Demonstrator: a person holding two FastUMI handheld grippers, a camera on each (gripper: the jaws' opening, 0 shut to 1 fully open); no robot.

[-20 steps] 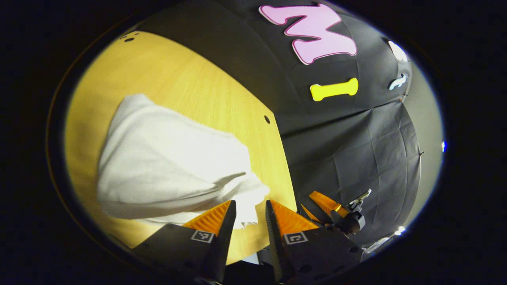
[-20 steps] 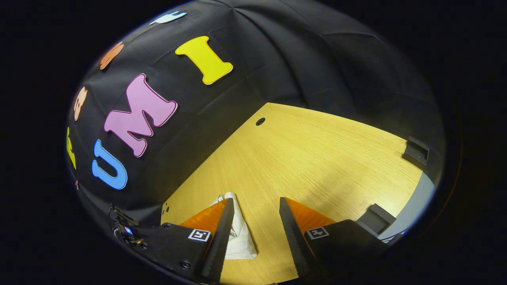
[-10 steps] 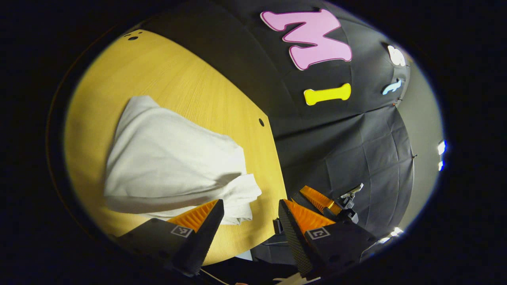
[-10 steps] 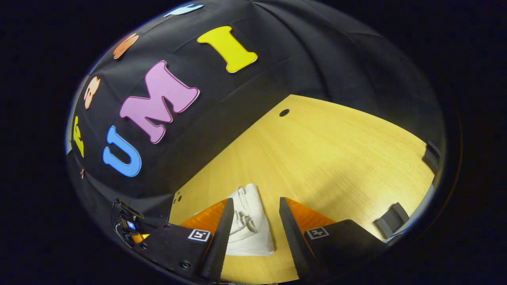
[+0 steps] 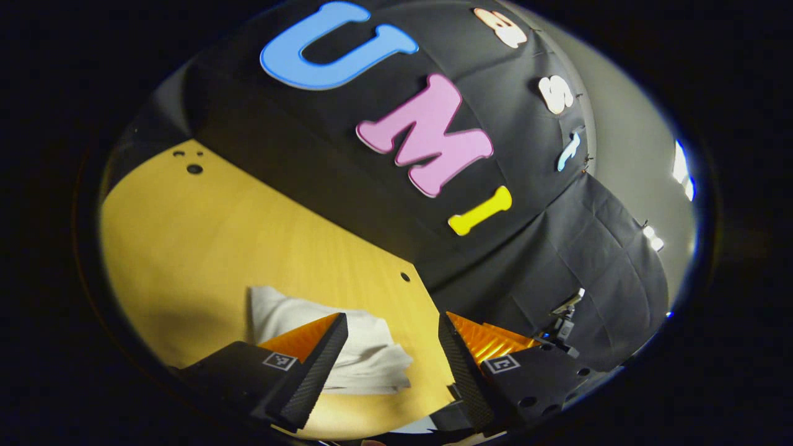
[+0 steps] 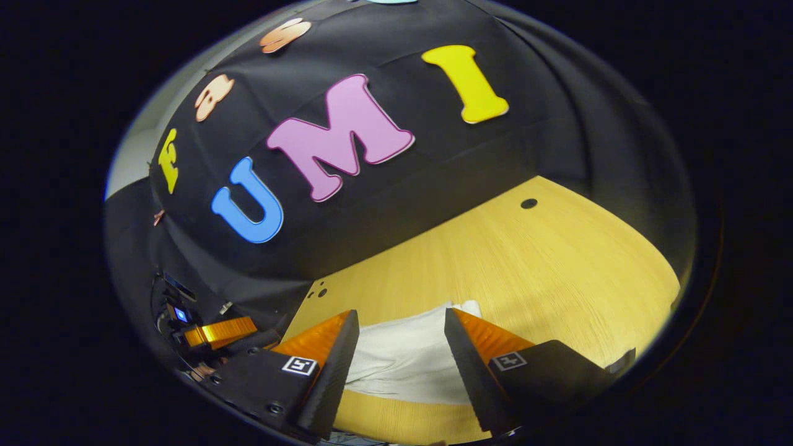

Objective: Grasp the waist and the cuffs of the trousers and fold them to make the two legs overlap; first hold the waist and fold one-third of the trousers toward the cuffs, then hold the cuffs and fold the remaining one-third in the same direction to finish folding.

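The white trousers [image 5: 365,359] lie folded into a small bundle on the yellow wooden table [image 5: 210,248], near its front right corner in the left gripper view. My left gripper [image 5: 391,317] hovers over the bundle, open, holding nothing. In the right gripper view the same trousers [image 6: 403,359] lie flat between and beyond the fingers of my right gripper [image 6: 401,311], which is open and empty. One finger [image 6: 218,332] of my left gripper shows low on the left there, off the table's edge.
The tabletop [image 6: 545,272] stretches bare beyond the trousers, with small round holes [image 5: 194,168] near its corners [image 6: 528,203]. The black booth wall stands close behind the table's far edge.
My left gripper has opened wider and let go of the trousers' corner, then tilted up and back. The right gripper has swung round, so the folded trousers now lie between its fingers.
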